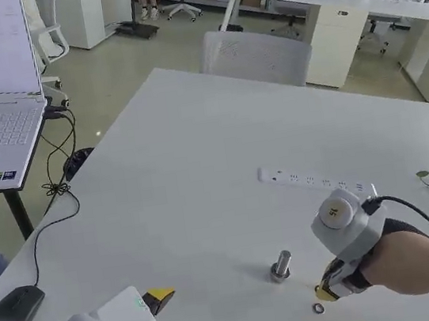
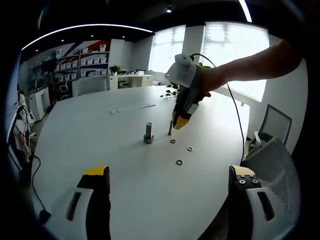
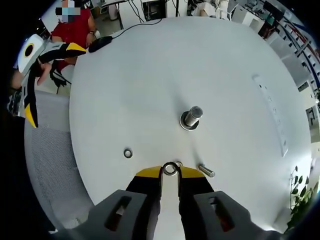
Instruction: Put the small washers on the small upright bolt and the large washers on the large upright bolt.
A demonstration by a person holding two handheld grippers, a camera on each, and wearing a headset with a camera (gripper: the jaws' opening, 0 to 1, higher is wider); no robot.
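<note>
Broadly, the white desk [image 1: 185, 180] has the left hand-held gripper [image 2: 170, 172] at its near left, jaws wide apart and empty. The right hand-held gripper [image 3: 170, 173] at the near right has jaws drawn almost together, with a washer [image 3: 170, 165] at the tips; gripped or not, I cannot tell. The large bolt [image 3: 191, 117] stands upright just left of it, the small bolt [image 2: 170, 127] beside the tips, loose washers [image 2: 179, 162] flat nearby.
</note>
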